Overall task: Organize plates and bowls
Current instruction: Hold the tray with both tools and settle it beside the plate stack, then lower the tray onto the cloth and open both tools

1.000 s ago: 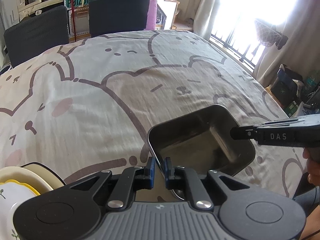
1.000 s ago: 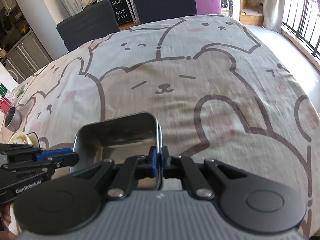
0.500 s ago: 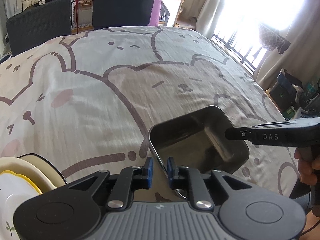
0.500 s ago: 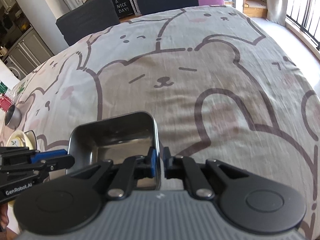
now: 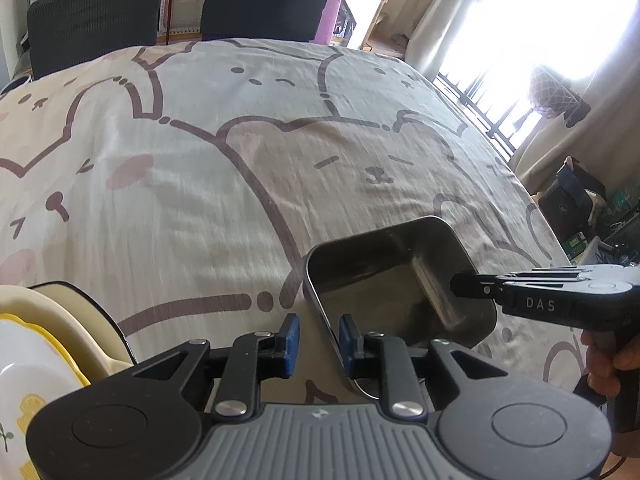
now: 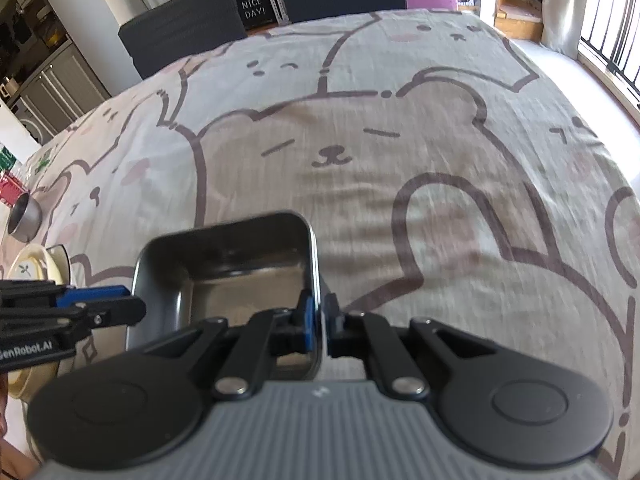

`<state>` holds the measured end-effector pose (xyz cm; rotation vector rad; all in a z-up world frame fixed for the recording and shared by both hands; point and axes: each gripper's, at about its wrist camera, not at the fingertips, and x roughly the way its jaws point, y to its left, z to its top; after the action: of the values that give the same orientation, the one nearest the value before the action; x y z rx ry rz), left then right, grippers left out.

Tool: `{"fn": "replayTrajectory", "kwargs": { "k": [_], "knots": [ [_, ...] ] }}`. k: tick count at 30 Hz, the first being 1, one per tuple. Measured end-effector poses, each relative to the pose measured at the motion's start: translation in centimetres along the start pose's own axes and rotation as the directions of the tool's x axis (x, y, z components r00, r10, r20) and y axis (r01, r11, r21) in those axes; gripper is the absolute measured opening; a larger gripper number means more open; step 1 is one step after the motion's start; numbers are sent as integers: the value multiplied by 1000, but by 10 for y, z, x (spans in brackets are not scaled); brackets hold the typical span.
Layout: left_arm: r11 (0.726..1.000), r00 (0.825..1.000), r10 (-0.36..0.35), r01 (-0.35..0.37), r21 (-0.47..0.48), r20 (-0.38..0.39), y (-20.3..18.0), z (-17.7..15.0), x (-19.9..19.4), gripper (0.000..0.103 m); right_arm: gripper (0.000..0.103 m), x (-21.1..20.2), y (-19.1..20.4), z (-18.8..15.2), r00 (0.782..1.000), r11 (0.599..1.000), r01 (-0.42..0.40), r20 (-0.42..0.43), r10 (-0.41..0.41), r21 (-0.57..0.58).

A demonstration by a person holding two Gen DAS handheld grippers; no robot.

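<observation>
A rectangular steel tray (image 5: 384,272) rests on the bear-print tablecloth (image 5: 240,184). My left gripper (image 5: 319,332) straddles its left rim; the jaws are opening, and the rim stands between the blue pads (image 5: 290,340) with a gap on the left side. My right gripper (image 6: 319,312) is shut on the tray's (image 6: 240,264) right rim, which the two pads pinch. The right gripper's tip (image 5: 456,286) also shows at that rim in the left wrist view. The left gripper (image 6: 132,300) shows at the tray's left side in the right wrist view.
A cream bowl (image 5: 80,320) and a yellow-rimmed white plate (image 5: 24,360) are stacked at the near left. A small steel bowl (image 6: 24,216) sits further left. Two dark chairs (image 5: 92,12) stand beyond the far edge. A person's hand (image 5: 612,368) holds the right gripper.
The left gripper's jaws have spread apart off the tray's left rim. The right gripper stays clamped on the right rim, and the tray has hardly moved.
</observation>
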<state>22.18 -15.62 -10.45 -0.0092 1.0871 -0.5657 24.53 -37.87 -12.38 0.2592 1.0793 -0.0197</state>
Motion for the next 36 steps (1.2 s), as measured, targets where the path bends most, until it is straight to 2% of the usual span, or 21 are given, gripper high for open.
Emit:
{"fn": "replayTrajectory", "kwargs": {
  "k": [3, 5, 12, 16, 25, 36],
  "knots": [
    [1000, 1000, -3, 3, -2, -11, -1, -1, 1, 27, 8, 0, 0, -2, 1000, 1000, -3, -9, 3, -5],
    [1000, 1000, -10, 10, -2, -9, -2, -1, 0, 32, 8, -2, -1, -2, 1000, 1000, -7, -8, 7, 1],
    [1000, 1000, -26, 26, -11, -2, -3, -2, -2, 32, 12, -22, -5, -6, 998, 999, -51, 24, 51, 11],
    [1000, 1000, -24, 24, -12, -1, -3, -2, -2, 33, 6, -30, -9, -9, 997, 997, -70, 33, 69, 12],
    [1000, 1000, -17, 17, -15, -3, -3, -2, -2, 33, 3, -25, -7, -11, 998, 998, -59, 19, 59, -20],
    [999, 1000, -30, 30, -25, 3, -1, -2, -5, 33, 3, -22, -8, -12, 998, 998, -57, 9, 57, 3]
  ]
}}
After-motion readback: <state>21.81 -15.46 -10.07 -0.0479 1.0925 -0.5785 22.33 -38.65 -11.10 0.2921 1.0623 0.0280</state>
